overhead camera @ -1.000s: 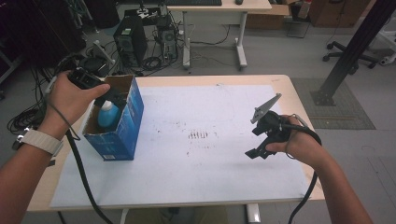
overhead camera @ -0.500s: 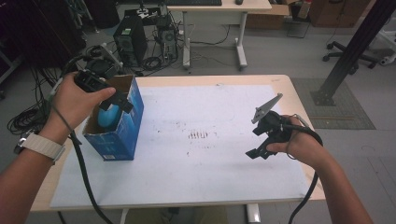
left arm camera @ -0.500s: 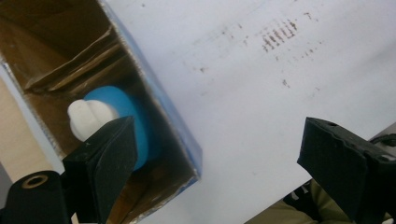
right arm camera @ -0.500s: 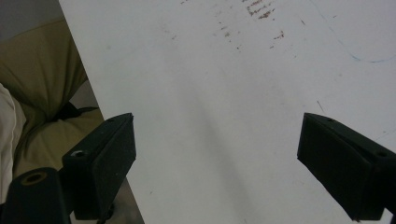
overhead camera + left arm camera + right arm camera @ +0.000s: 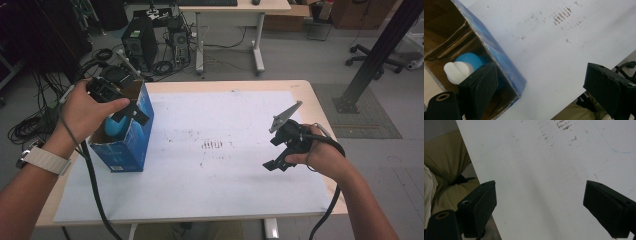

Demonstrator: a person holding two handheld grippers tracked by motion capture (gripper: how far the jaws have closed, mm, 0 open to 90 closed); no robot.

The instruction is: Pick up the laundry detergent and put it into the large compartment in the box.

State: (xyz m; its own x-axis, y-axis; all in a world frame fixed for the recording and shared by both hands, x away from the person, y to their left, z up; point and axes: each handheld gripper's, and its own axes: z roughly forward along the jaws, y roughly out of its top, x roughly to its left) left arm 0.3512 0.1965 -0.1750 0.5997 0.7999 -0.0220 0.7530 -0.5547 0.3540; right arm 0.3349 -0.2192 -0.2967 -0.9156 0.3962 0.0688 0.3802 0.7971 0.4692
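One left hand-held gripper (image 5: 131, 114) now farther over the blue box (image 5: 131, 145).

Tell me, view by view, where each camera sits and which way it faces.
High view: above the person's side, looking forward and down on the table; both forearms, left gripper, right gripper.
Left gripper view: rides that gripper, looks past open jaws at the blue box and the bottle inside.
Right gripper view: rides that gripper, over the white sheet.
Shared: the sheet's brown marks.

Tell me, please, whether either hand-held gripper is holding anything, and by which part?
Nothing is held. The left hand-held gripper stands open at the box rim, above the blue bottle; the right hand-held gripper is open over the table.
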